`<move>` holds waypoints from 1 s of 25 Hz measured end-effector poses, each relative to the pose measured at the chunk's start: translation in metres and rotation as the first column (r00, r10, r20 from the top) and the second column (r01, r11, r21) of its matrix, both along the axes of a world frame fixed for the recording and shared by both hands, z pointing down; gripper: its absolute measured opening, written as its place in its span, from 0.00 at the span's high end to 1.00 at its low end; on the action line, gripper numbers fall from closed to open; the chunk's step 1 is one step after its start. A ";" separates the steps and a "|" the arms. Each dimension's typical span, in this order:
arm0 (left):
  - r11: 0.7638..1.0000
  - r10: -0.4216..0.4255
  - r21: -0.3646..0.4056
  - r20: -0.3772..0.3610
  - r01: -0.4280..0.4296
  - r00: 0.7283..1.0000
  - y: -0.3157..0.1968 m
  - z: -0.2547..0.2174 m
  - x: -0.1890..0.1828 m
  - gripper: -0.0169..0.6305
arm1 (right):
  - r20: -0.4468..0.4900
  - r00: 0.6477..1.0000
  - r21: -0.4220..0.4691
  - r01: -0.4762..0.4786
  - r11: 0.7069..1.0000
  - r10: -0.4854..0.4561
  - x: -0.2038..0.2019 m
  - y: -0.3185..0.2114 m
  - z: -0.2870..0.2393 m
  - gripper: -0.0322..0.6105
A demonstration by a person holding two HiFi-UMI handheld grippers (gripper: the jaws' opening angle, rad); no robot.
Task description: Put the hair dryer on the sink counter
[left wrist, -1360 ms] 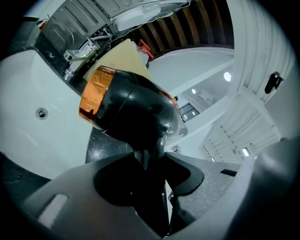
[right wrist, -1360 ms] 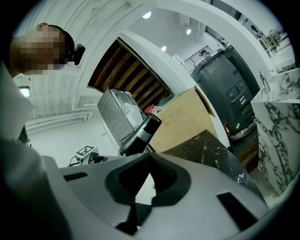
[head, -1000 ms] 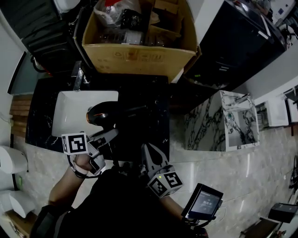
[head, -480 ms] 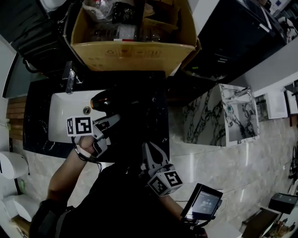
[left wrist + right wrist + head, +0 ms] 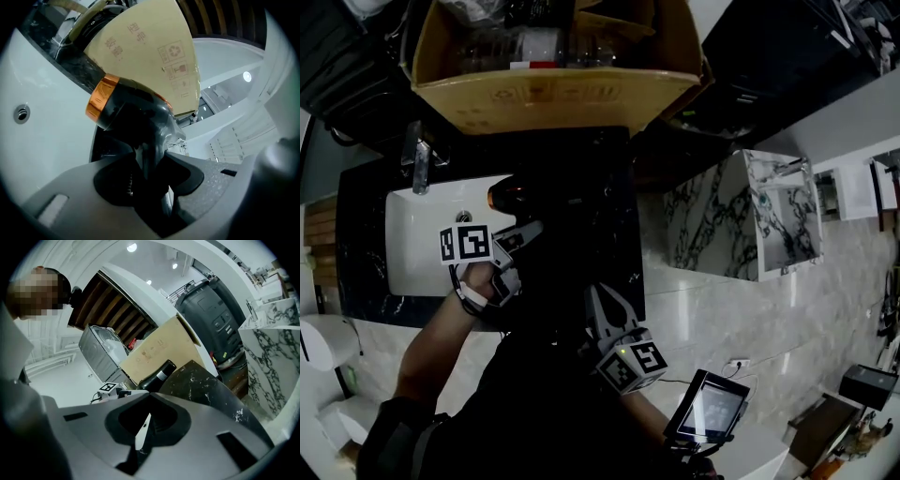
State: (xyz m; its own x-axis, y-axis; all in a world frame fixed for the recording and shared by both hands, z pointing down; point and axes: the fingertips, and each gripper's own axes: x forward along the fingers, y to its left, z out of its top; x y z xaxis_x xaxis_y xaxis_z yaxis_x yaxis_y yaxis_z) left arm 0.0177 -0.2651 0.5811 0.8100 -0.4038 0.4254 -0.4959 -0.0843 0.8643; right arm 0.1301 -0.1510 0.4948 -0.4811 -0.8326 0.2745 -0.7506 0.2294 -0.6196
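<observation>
A black hair dryer with an orange ring at one end hangs over the right edge of the white sink basin, above the black marble counter. My left gripper is shut on its handle. In the left gripper view the dryer rises from between the jaws of that gripper, orange ring toward the basin. My right gripper hovers at the counter's near edge, shut and holding nothing. In the right gripper view the dryer's barrel shows beyond that gripper.
A large cardboard box full of items stands at the back of the counter. A faucet rises behind the basin. A marble-patterned cabinet stands to the right, and a small screen near the person's right side.
My left gripper has carried the hair dryer away from the person, from the basin's front edge to over the basin's right side. The right gripper has stayed in place.
</observation>
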 end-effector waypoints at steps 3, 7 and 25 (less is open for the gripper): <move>1.000 0.003 -0.013 -0.001 -0.003 1.000 -0.002 0.008 0.002 0.71 | 0.001 1.000 -0.020 0.001 1.000 -0.001 -0.002 -0.003 0.005 0.96; 1.000 -0.003 -0.020 0.009 0.003 1.000 -0.007 0.020 0.002 0.71 | 0.000 1.000 -0.032 0.003 0.999 -0.003 -0.003 -0.008 0.012 0.96; 0.996 0.010 0.084 0.190 -0.027 0.982 -0.013 0.044 0.005 0.71 | 0.027 0.999 -0.064 0.027 0.998 -0.026 -0.012 -0.009 0.028 0.96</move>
